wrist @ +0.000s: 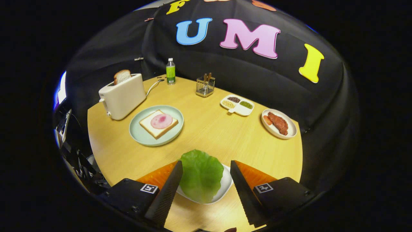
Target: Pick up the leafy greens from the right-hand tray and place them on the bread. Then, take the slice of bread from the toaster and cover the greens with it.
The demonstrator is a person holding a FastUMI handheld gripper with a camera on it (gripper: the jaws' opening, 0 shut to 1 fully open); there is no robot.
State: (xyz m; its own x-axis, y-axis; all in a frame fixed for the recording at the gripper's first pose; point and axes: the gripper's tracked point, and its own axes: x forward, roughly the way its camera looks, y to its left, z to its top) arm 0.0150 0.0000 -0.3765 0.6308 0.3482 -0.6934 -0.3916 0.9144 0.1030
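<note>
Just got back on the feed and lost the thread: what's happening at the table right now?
The hand-held gripper is open, its fingers either side of the lettuce leaf on the small white tray, not gripping it. Beyond them, the bread with ham waits on the green plate, with no greens on it. The second slice is in the toaster.

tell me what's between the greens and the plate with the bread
Only bare table lies between the greens and the plate, as the gripper view shows.
</note>
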